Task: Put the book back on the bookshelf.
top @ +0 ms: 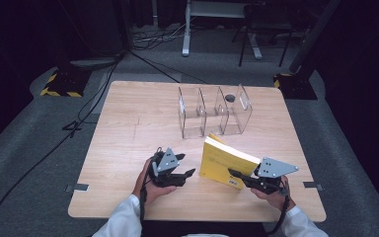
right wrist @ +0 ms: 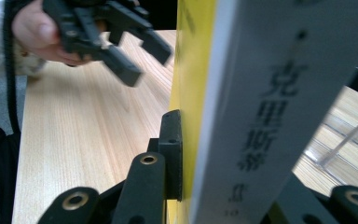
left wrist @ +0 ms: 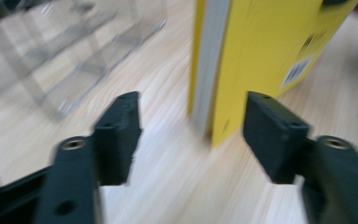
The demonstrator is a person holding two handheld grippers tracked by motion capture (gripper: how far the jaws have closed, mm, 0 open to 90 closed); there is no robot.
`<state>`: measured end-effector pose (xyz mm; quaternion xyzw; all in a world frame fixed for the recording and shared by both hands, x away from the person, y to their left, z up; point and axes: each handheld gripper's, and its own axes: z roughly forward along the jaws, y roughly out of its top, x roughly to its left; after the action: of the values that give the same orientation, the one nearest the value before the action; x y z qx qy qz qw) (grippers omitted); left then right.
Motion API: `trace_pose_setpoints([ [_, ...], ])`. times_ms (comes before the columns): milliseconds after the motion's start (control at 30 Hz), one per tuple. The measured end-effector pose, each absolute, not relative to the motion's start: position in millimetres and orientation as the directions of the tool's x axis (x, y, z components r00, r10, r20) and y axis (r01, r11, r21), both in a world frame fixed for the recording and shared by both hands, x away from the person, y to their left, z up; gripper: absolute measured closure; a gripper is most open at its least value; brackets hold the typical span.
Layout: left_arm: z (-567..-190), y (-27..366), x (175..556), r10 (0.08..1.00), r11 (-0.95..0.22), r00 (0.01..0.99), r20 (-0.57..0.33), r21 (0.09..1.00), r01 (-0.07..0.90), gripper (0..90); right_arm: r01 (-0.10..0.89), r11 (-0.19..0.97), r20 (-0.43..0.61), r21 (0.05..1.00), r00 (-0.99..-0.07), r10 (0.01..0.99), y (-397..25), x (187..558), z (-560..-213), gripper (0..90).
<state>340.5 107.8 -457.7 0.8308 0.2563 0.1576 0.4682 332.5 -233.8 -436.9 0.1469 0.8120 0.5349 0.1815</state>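
The right hand-held gripper (top: 238,174) is clamping a thick yellow book (top: 225,160) upright on the pale wooden bench (top: 128,128), while the left hand-held gripper (top: 191,172) is gaping wide just beside it.

Bare table (top: 128,148) left of book (top: 222,160)

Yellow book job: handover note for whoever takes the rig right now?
Right gripper: shut on the yellow book, holding it upright on the table.
Left gripper: open, holding nothing, pointed at the book's free edge.
Clear file rack: behind the book, compartments look empty.
Done: book stood up and gripped.
Left: probably steady it with the left fingers, then slot it into the rack.
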Motion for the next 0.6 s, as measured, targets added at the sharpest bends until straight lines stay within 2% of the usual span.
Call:
trace_pose_setpoints([
  [233,-469.1,148.7,320.6,0.667,-0.472,0.743,0.054,0.802,0.367,24.5,0.057,0.374,-0.131,0.926,-0.880,0.457,-238.0,334.1,-436.3,76.0],
  [600,-489.4,189.8,311.7,0.714,-0.506,0.699,0.041,0.720,0.475,16.9,0.073,0.365,-0.138,0.928,-0.843,0.520,-250.8,337.7,-433.0,76.1],
])
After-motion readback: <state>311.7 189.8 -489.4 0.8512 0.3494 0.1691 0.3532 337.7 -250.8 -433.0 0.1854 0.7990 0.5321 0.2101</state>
